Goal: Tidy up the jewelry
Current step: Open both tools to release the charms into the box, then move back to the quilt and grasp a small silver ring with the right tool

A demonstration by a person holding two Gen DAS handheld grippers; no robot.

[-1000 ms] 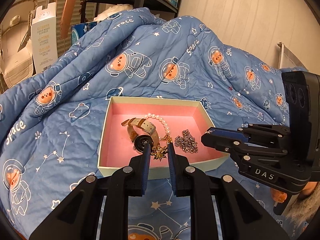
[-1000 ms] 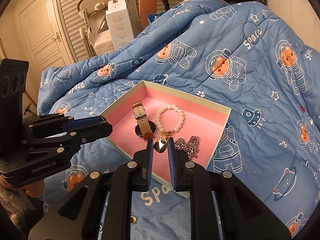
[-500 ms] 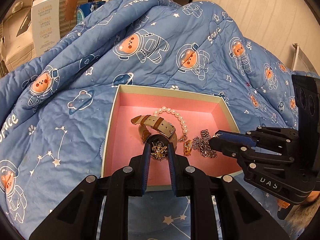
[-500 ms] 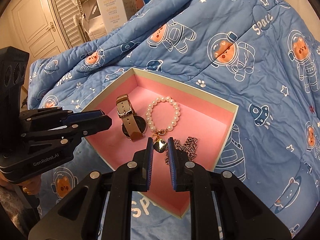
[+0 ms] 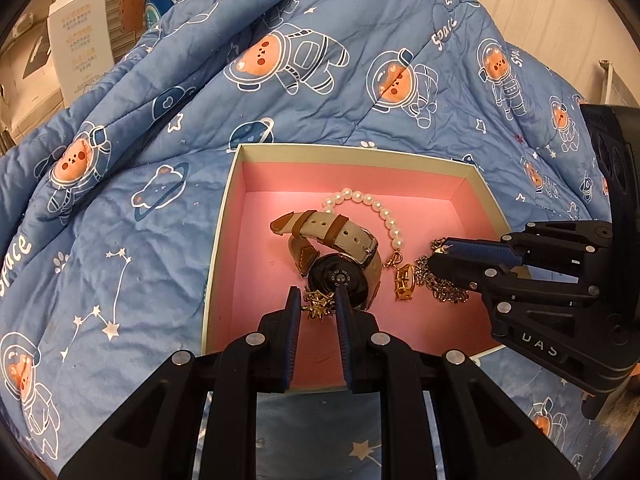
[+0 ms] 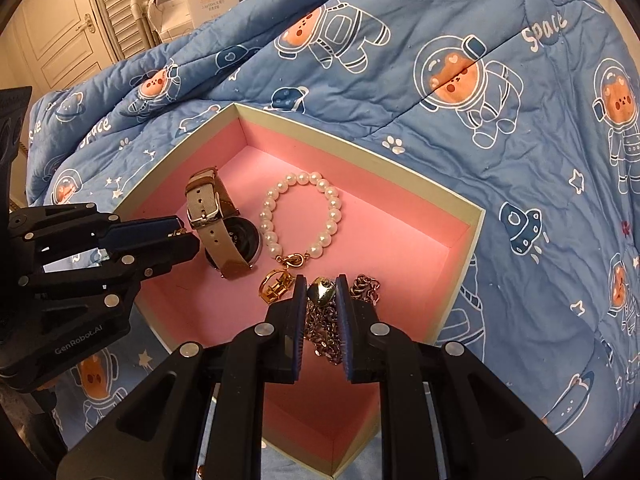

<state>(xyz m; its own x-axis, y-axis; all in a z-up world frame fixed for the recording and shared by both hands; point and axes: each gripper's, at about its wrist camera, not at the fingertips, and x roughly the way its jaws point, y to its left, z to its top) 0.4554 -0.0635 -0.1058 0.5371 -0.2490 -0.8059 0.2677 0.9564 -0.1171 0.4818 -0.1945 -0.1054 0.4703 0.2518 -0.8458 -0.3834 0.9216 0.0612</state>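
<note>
In the left wrist view the left gripper (image 5: 317,307), clamped on a small gold star-shaped trinket (image 5: 319,305), has come down low-centre into the pink-lined open cardboard box (image 5: 224,240), while in the right wrist view the right gripper (image 6: 322,294), pinching a gold heart pendant (image 6: 322,291), has also lowered inside, so both pieces look about ready to release.

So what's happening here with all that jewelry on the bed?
A person is sorting jewelry with two handheld grippers over a pink-lined box on a blue quilt. The left gripper pinches a small gold star-shaped piece; the right gripper pinches a gold heart charm above a silver chain. A watch, pearl bracelet and gold ring lie inside.
</note>
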